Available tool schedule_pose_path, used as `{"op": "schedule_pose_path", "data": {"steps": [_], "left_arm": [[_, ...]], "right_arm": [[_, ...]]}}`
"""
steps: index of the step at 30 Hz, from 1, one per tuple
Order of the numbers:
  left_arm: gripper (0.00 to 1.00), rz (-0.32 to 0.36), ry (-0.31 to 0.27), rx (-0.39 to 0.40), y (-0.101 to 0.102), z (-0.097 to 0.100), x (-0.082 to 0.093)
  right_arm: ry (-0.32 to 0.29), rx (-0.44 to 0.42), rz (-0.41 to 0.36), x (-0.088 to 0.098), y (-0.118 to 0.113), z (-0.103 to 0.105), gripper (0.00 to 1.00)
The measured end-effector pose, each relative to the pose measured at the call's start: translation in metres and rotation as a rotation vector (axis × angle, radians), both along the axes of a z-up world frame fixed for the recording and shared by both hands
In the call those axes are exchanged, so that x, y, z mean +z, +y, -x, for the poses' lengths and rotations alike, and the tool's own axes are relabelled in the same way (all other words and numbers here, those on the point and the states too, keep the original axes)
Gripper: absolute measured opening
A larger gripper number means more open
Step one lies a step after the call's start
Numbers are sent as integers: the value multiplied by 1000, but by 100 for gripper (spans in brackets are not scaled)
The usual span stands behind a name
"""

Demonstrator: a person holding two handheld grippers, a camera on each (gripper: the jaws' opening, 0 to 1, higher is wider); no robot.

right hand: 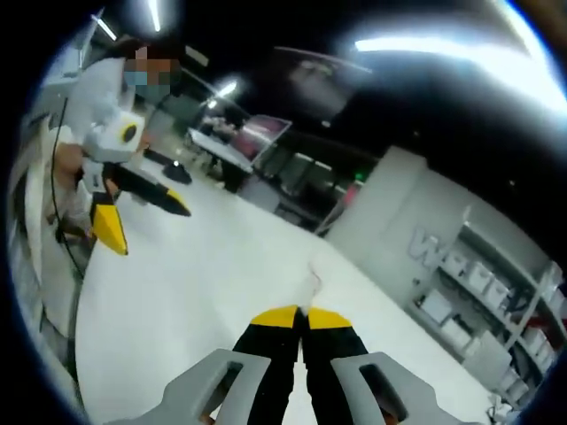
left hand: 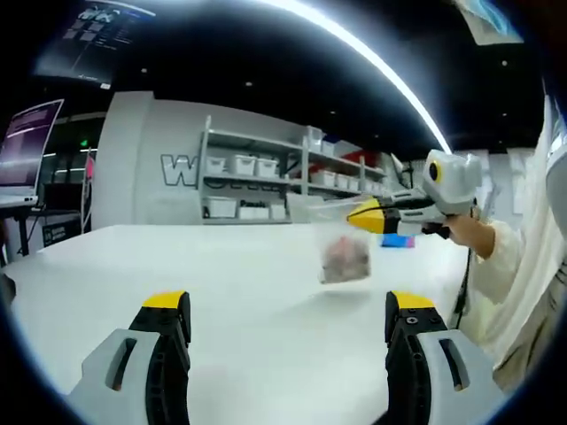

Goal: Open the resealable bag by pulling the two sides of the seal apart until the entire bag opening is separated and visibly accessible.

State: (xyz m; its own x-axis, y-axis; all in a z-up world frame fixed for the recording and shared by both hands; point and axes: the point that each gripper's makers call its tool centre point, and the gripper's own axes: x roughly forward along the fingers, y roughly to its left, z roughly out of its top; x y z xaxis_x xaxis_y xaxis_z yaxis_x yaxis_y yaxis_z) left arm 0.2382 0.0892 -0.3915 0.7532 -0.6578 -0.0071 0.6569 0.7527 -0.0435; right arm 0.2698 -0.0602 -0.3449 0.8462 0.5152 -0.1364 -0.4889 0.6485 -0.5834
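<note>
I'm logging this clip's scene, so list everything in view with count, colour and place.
resealable bag: one, clear with pinkish contents, hanging above the table from the right hand-held gripper's shut jaws
table: one, white, under both grippers
shelving unit: one, grey with white bins, against the back wall
screen: one, purple-lit, far left
blue item: one, on the table behind the bag
left hand-held gripper: one, grey and black with yellow tips, jaws wide apart
right hand-held gripper: one, same colours, tips together
</note>
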Motion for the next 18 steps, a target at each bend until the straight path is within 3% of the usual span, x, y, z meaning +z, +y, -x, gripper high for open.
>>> {"op": "schedule_pose_path", "data": {"steps": [18], "left_arm": [[90, 4, 18, -9, -1, 0, -7]], "right_arm": [[18, 83, 45, -23, 24, 33, 0]]}}
